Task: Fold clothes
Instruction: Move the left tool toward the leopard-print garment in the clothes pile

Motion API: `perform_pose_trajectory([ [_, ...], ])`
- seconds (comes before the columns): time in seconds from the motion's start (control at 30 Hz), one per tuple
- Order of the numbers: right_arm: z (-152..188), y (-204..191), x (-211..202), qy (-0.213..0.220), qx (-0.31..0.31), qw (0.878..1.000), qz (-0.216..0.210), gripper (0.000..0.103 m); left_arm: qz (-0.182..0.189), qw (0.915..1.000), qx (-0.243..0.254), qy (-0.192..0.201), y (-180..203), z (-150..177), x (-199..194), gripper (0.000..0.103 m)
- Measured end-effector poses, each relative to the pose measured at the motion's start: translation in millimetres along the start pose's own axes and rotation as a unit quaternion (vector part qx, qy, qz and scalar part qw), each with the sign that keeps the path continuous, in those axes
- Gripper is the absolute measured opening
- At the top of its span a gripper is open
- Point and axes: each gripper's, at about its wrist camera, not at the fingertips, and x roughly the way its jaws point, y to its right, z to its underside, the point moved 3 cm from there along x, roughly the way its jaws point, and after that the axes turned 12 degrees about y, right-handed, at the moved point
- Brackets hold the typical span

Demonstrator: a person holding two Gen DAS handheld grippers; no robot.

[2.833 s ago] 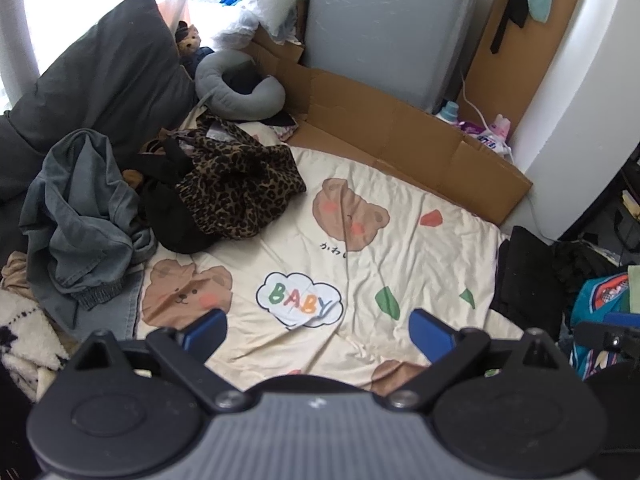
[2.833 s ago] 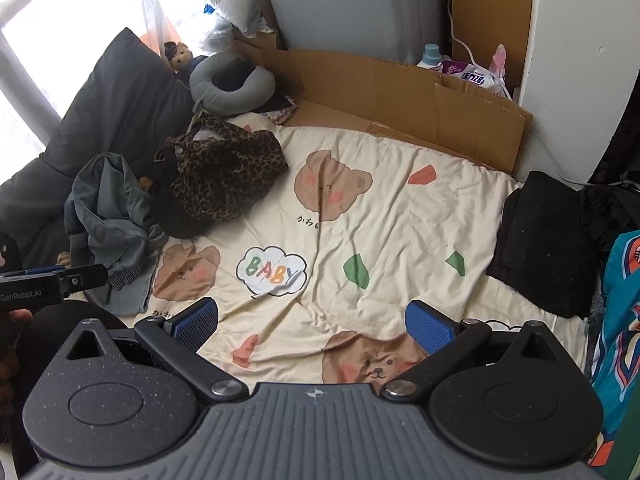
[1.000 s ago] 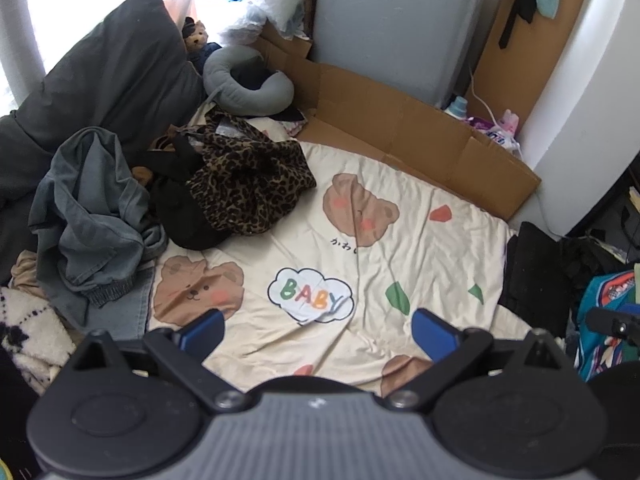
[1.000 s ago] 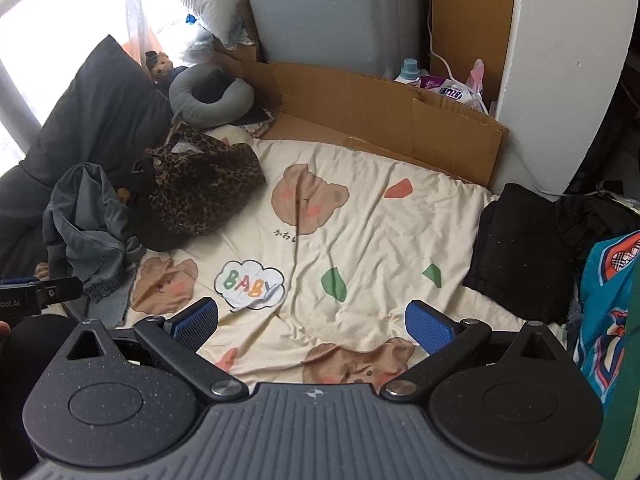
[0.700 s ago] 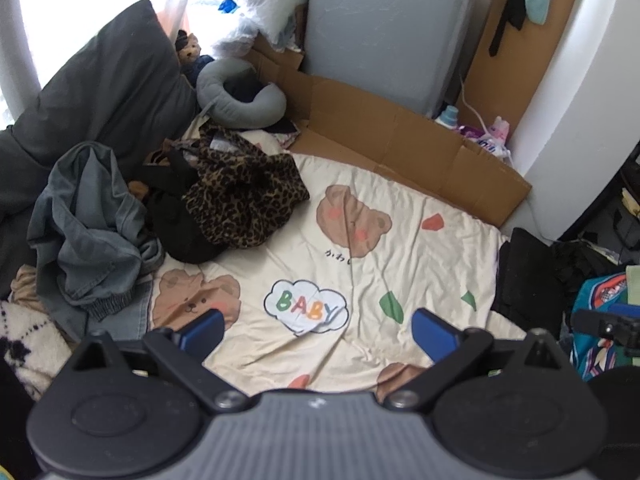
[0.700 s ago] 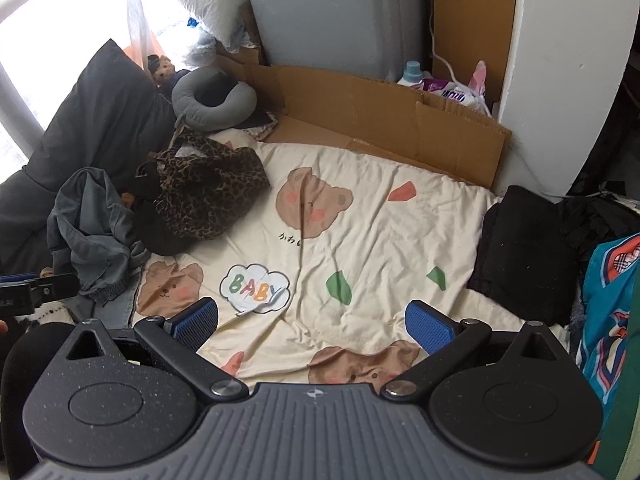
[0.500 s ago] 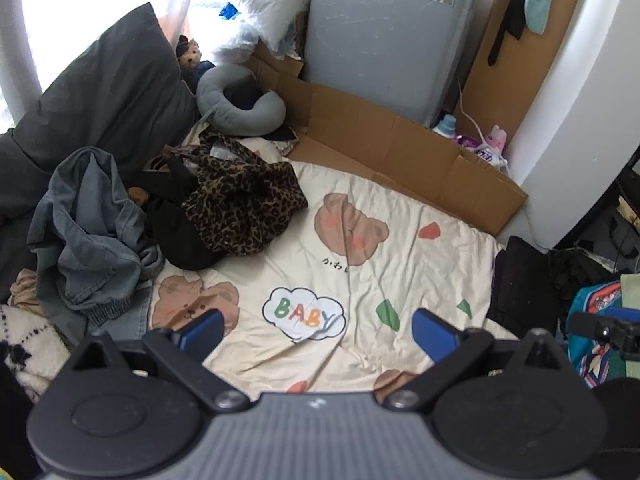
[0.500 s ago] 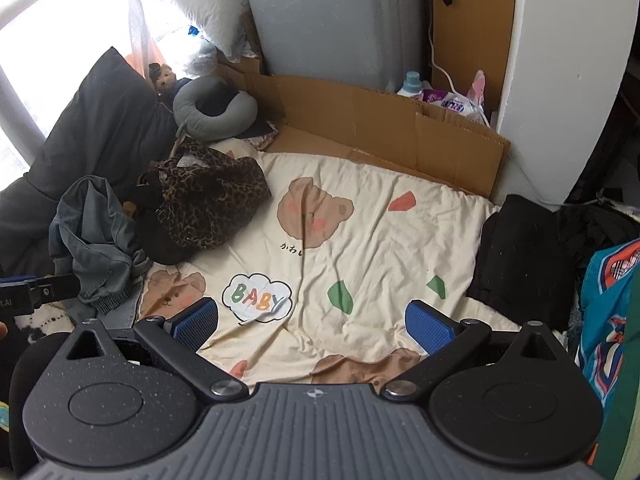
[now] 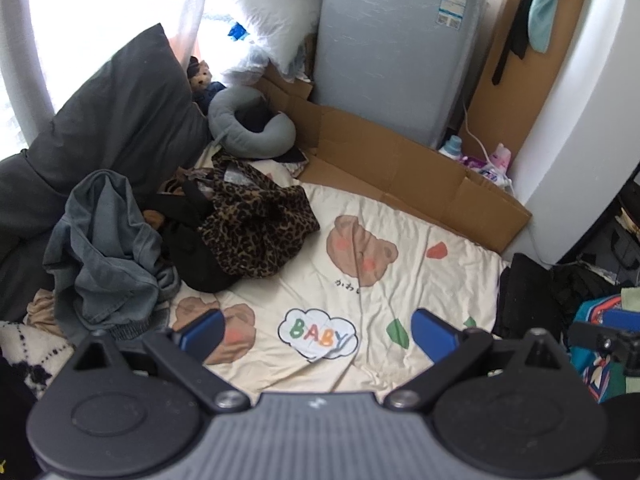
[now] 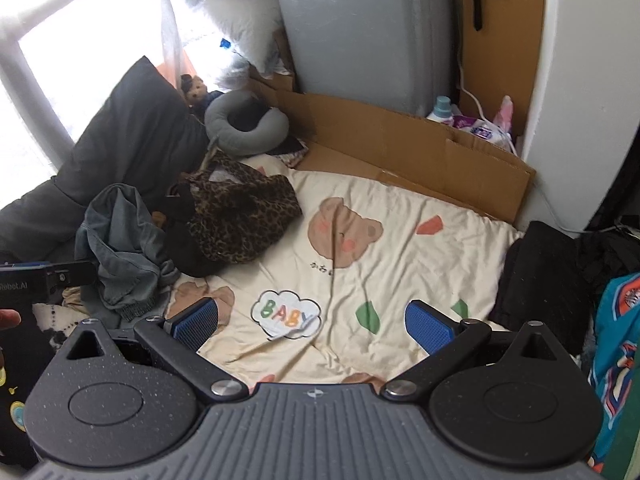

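Observation:
A heap of clothes lies at the left of the cream bear-print blanket (image 9: 400, 280) (image 10: 400, 264): a leopard-print garment (image 9: 256, 224) (image 10: 240, 220), a black garment (image 9: 200, 268) under it, and a crumpled grey-blue denim piece (image 9: 104, 256) (image 10: 120, 248). A folded black garment (image 9: 520, 296) (image 10: 540, 280) rests at the blanket's right edge. My left gripper (image 9: 318, 334) hovers open high above the blanket, empty. My right gripper (image 10: 312, 326) is also open and empty, held well above the bed.
A dark pillow (image 9: 120, 120), grey neck pillow (image 9: 248, 128) and small teddy (image 9: 200, 76) lie at the back left. Flattened cardboard (image 9: 400, 168) and a grey appliance (image 9: 392, 48) line the far side. Colourful clothing (image 10: 616, 340) sits at the right. The other gripper's body (image 10: 44, 280) shows at the left.
Both grippers have risen and drawn back from the bed, so more of the room shows. Both stayed open; no garment has moved.

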Motion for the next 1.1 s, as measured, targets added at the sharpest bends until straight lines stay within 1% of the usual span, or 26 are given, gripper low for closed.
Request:
perform_pose_trajectory([
  [0.17,-9,-2,5,0.012,-0.005,1.0,-0.013,0.103,0.009,0.9999,0.008,0.009,-14,-21,2,0.101],
  [0.23,-14,0,12,0.015,-0.007,1.0,-0.019,0.103,0.01,0.9999,0.006,0.012,-22,-29,6,0.101],
  [0.4,-23,3,35,0.019,-0.016,1.0,-0.014,0.103,0.007,0.9999,-0.001,0.014,-40,-46,21,0.101],
  [0.6,-41,9,55,0.03,-0.009,0.999,-0.016,0.103,0.01,0.9998,-0.002,0.018,-52,-62,43,0.101],
  [0.87,-60,15,77,0.059,-0.045,0.997,-0.014,0.103,0.016,0.9997,-0.005,0.02,-66,-80,76,0.1],
  [1.03,-72,27,97,0.08,-0.047,0.996,-0.001,0.103,0.015,0.9995,-0.006,0.027,-70,-90,97,0.1],
  [1.1,-77,31,106,0.084,-0.045,0.995,-0.006,0.103,0.015,0.9994,-0.007,0.029,-71,-94,105,0.1],
])
